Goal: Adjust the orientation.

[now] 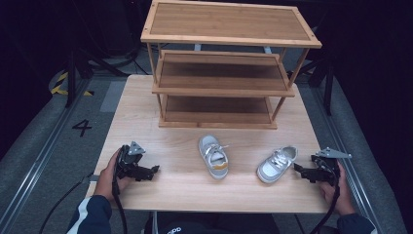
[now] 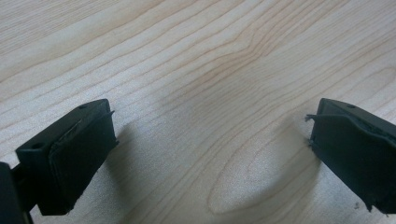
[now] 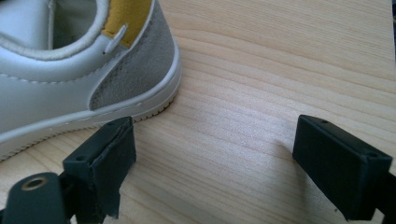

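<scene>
Two small white-and-grey sneakers lie on the wooden table (image 1: 160,141). The left sneaker (image 1: 213,157) points its toe toward the shelf rack. The right sneaker (image 1: 276,164) lies slanted, toe to the far right. My left gripper (image 1: 154,170) rests at the table's front left, a hand on it, with its jaws wide apart. In the left gripper view my left gripper (image 2: 210,154) has only bare wood between the jaws. My right gripper (image 1: 298,171) is open just right of the right sneaker. In the right gripper view, that sneaker's grey heel (image 3: 130,70) with yellow lining sits beyond my right gripper (image 3: 215,163), outside the jaws.
A three-tier bamboo shelf rack (image 1: 221,87) stands at the back centre of the table, its shelves bare. Bare wood stretches between the left gripper and the left sneaker. The table drops off to grey floor (image 1: 58,131) with rails on both sides.
</scene>
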